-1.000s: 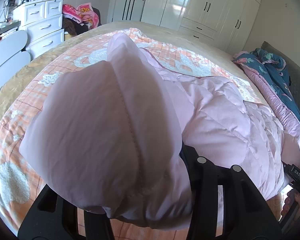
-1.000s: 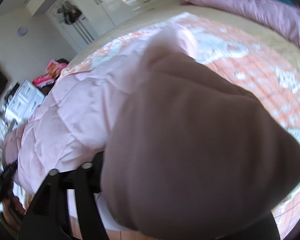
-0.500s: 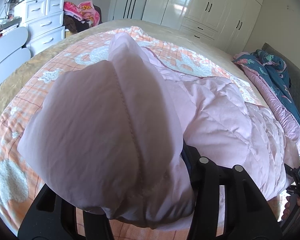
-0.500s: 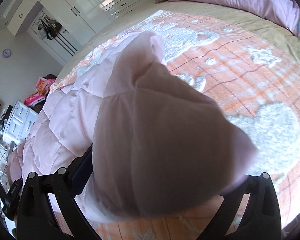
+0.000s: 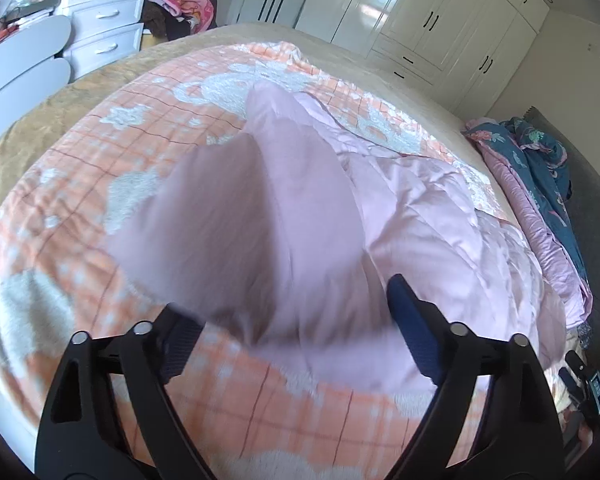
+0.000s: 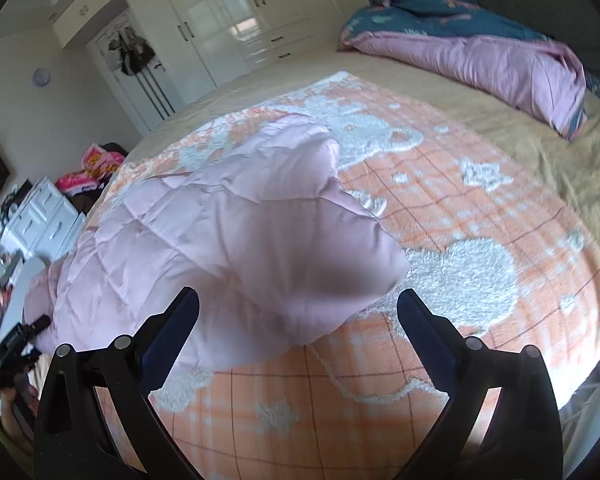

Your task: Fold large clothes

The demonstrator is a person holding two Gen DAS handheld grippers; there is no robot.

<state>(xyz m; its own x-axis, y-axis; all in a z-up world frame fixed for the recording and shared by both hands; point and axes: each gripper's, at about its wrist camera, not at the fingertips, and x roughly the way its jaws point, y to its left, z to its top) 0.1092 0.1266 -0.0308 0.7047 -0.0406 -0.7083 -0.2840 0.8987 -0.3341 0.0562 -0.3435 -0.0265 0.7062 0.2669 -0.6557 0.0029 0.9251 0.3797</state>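
A pale pink quilted puffer jacket [image 5: 432, 216] lies on the orange checked blanket [image 5: 80, 184] on the bed. One sleeve end [image 5: 236, 236] falls, blurred, just ahead of my left gripper [image 5: 288, 328], which is open with nothing between its jaws. In the right wrist view the jacket [image 6: 172, 224] lies to the left and its other sleeve end [image 6: 324, 264] drops in front of my right gripper [image 6: 298, 320], also open and empty.
A rolled pink and dark blue quilt [image 6: 480, 52] lies along the far side of the bed. White wardrobes [image 5: 420, 20] stand behind. A white chest of drawers [image 5: 100, 16] with clothes piled beside it stands at the left. The tan bedsheet [image 6: 500, 120] surrounds the blanket.
Both grippers were shut on the jacket's sleeve ends and held them up. The right opened first, then the left; both sleeves are released and dropping, and both grippers have pulled back.
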